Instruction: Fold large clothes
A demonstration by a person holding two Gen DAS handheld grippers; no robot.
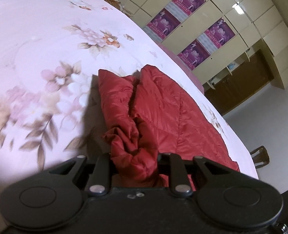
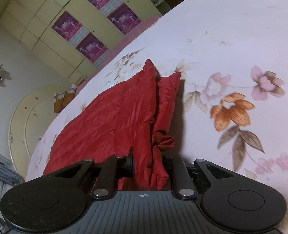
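Meanwhile, each hand-held gripper, left [image 1: 135, 163] and right [image 2: 148, 167], pinches the red quilted garment [image 1: 163, 107] over the floral bed [image 1: 36, 48], where slick bunched fabric could slip free.

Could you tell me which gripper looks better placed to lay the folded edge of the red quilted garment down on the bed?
Neither clearly: the left gripper and right gripper each pinch a bunched edge of the red quilted garment above the floral bedsheet, so both should lower together.
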